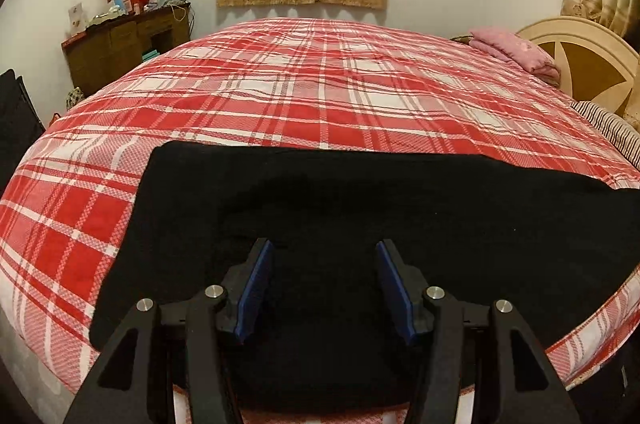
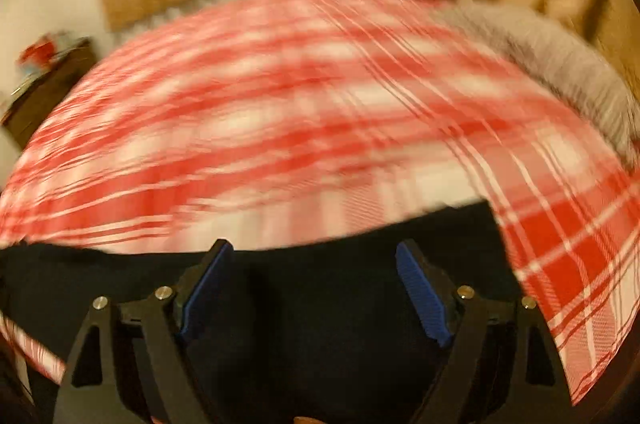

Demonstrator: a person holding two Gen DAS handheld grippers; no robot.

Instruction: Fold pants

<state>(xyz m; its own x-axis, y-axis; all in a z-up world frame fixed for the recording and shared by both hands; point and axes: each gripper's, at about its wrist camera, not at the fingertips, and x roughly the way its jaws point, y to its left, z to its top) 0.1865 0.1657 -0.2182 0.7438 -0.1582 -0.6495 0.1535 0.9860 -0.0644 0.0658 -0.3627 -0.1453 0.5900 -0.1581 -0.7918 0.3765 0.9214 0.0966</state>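
Black pants (image 1: 360, 208) lie flat on a bed (image 1: 280, 96) covered with a red and white plaid sheet, along the bed's near edge. Their long axis runs side to side across the near edge, parallel to it. In the left wrist view one squared end of the pants sits toward the dark wooden dresser (image 1: 120, 44) side; the other end runs out of view toward the headboard (image 1: 580, 64) side. The left gripper (image 1: 325, 288) hovers over the cloth, its blue-padded jaws spread wide with nothing between them. The right wrist view is blurred; there the right gripper (image 2: 316, 288) is over the pants (image 2: 320, 324) too, jaws spread wide and empty, with the end of the pants just beyond them. A folded pink blanket (image 1: 516, 52) rests by the headboard, well apart from the pants.
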